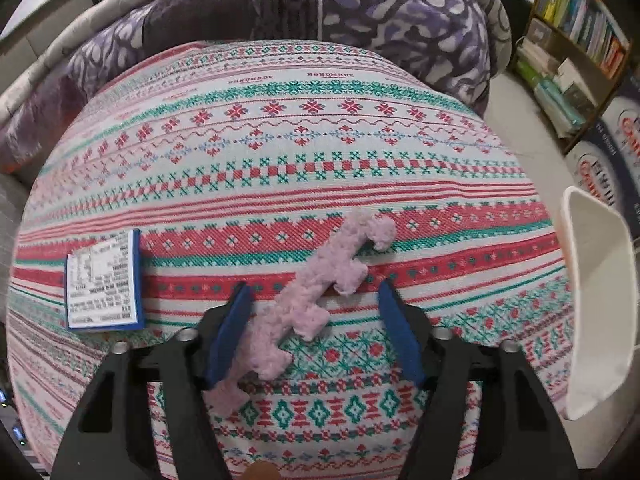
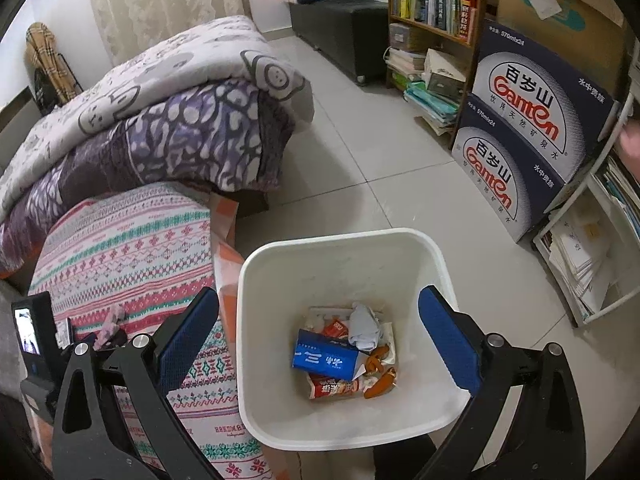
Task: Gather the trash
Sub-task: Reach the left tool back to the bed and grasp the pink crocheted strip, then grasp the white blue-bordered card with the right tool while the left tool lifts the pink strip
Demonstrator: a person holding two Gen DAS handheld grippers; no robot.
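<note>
- Patterned woven bedspread, red, teal and white bands, over a rounded cushion or mattress end: the surface being cleared. Two pieces of rubbish lie on it.
- Folded purple-and-white quilt behind the bedspread; not part of the job.
- White plastic waste bin, square, rounded corners, standing on the tiled floor just beside the bedspread. Already inside: a blue carton, a crumpled grey-white paper wad, a red printed wrapper and orange scraps. Judged: collection partly done.
- Right gripper, black frame with blue pads, poised above the bin mouth; jaws wide apart, nothing between them.
- Left gripper, same build, pointing steeply down at the bedspread; jaws part-way apart, straddling the foam strip. The left pad seems to touch or overlap the strip's edge; the right pad stands clear. Not yet clamped.
- Pink fuzzy foam strip, long with notched tabs along one side, lying diagonally on the bedspread between the left jaws. Judged: next item to lift.
- Small blue-edged card with a white printed label, flat on the bedspread, left of the strip and apart from it. Untouched; still to collect.
</note>
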